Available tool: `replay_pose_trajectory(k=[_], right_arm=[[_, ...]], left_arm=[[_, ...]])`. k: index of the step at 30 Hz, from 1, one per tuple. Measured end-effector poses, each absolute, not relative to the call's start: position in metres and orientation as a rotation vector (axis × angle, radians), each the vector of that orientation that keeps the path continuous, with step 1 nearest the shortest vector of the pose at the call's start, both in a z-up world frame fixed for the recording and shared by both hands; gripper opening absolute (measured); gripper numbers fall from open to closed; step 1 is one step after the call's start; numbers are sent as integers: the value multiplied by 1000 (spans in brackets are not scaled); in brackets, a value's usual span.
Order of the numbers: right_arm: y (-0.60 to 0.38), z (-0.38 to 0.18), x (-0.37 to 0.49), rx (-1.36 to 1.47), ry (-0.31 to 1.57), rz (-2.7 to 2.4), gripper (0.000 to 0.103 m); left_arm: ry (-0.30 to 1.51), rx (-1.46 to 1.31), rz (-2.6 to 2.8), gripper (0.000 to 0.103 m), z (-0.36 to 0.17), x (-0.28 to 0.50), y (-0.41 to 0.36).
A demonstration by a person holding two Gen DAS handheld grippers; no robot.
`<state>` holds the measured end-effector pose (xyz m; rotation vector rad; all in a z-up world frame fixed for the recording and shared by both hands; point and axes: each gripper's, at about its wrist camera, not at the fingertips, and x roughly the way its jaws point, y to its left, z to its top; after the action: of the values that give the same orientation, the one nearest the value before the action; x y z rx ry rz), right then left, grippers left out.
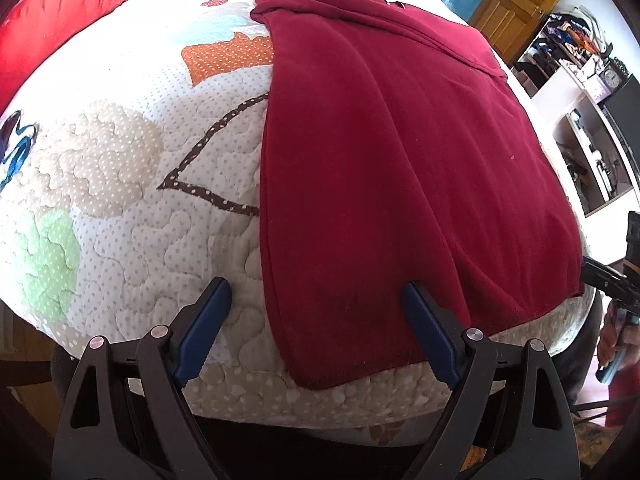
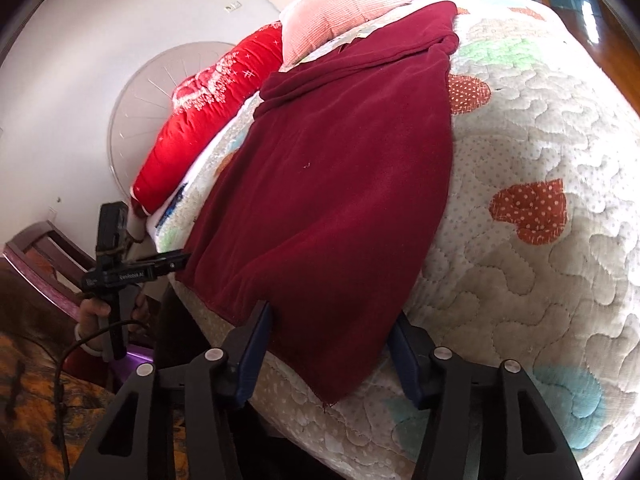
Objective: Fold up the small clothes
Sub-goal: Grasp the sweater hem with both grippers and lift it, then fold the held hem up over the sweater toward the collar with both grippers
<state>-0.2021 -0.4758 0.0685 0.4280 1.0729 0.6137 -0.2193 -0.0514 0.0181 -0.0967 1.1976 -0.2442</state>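
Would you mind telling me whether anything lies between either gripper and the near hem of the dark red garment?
Nothing visible does. The dark red garment lies flat on the quilt, its near corners hanging between each gripper's open jaws: left gripper, right gripper. No other object sits at that edge.

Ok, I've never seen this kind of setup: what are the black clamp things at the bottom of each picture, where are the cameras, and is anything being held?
There is no robot here. A person holds a two-fingered tool in each hand, and each tool carries a wide-angle camera looking along its jaws. One picture comes from the left gripper, the other from the right gripper; each also catches the other tool at its edge. A dark red garment lies spread on a patchwork quilt, with pillows beyond. Both sets of jaws stand apart, straddling the garment's near corners. Nothing looks gripped yet.
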Motion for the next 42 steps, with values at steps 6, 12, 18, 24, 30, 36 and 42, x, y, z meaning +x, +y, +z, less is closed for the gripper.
replay_pose_trajectory(k=[6, 12, 18, 24, 30, 36, 42], right_arm=[[-466, 66, -197, 417, 1038, 637, 15], [-473, 95, -178, 512, 903, 708, 10], [-479, 126, -146, 558, 777, 729, 10], [-486, 150, -108, 553, 651, 698, 10], [-482, 157, -103, 495, 649, 721, 10], [-493, 146, -108, 514, 668, 711, 10], [-501, 144, -111, 524, 669, 702, 10]], left_arm=[[1182, -125, -241, 65, 22, -223, -43], [1159, -337, -336, 8, 47, -209, -10], [1069, -312, -360, 8, 81, -198, -4], [1007, -310, -365, 7, 111, -171, 2], [1175, -444, -374, 13, 82, -174, 12], [1288, -697, -311, 72, 44, -199, 34], [1320, -781, -373, 81, 34, -201, 15]])
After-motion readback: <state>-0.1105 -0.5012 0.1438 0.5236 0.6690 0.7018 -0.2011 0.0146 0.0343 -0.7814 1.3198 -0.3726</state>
